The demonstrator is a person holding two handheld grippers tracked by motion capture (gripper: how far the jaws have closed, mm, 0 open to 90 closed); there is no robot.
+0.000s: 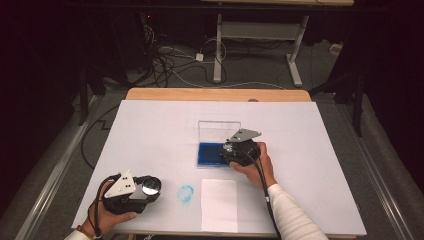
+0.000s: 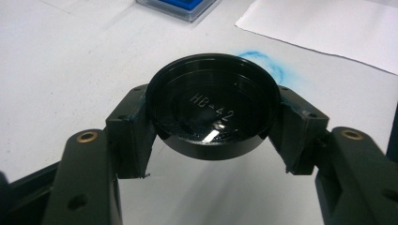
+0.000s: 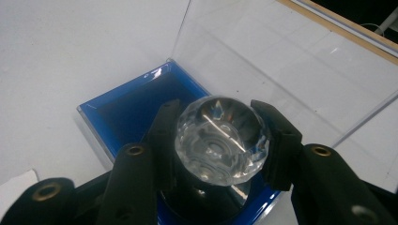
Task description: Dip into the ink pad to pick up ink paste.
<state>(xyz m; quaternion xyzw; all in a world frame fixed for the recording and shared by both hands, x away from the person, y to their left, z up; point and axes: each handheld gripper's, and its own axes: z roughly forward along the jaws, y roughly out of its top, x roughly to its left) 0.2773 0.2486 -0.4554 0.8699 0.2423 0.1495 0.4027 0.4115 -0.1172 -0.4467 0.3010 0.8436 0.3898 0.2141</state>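
Left gripper (image 2: 213, 140) clamps black round cap (image 2: 213, 110) marked HB-42, above white table (image 2: 56, 70) near blue smudge (image 2: 270, 65). Right gripper (image 3: 220, 140) clamps faceted crystal ball (image 3: 220, 139) over blue-lined clear case (image 3: 122, 112).

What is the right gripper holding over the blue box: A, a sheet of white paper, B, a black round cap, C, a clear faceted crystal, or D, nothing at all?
C: in the right gripper view the right gripper has its jaws closed on either side of a clear faceted crystal, above the blue box with its clear lid raised.
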